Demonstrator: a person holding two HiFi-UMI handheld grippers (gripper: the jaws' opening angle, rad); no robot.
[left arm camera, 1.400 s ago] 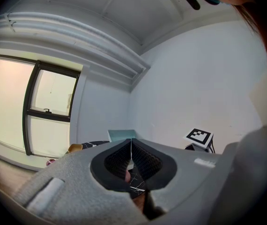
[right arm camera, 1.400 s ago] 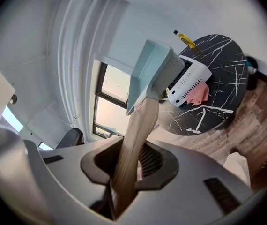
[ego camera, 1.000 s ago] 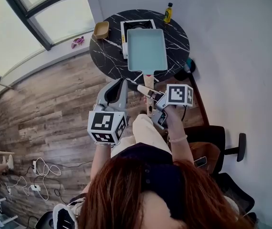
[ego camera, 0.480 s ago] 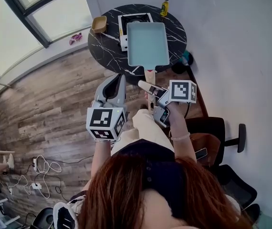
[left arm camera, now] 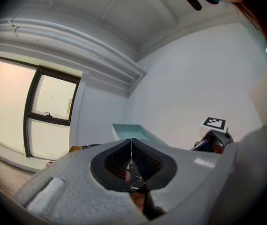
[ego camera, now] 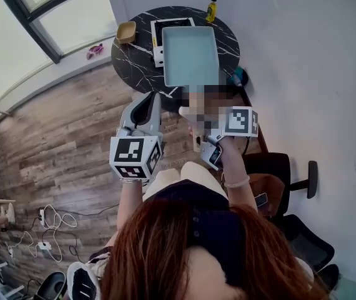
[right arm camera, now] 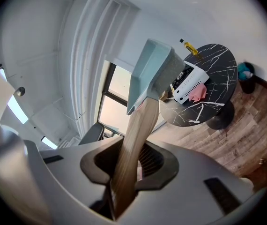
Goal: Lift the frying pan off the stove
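Clamping the right gripper firmly on the light wooden handle of a rectangular, pale teal frying pan. Holding that pan up in the air, clear of the white portable stove on the round black marble table. From the head view, covering most of the stove and the middle of the table. In the right gripper view, rising steeply out of the jaws, with the stove and table well beyond and lower.

Holding the left gripper closed tight, with nothing in its grip, left of the pan's handle and apart from it, above the wood-plank floor.

Also on the table: a yellow bottle near the far edge, by the white wall, and a small tan bowl at the left edge, beside the stove.
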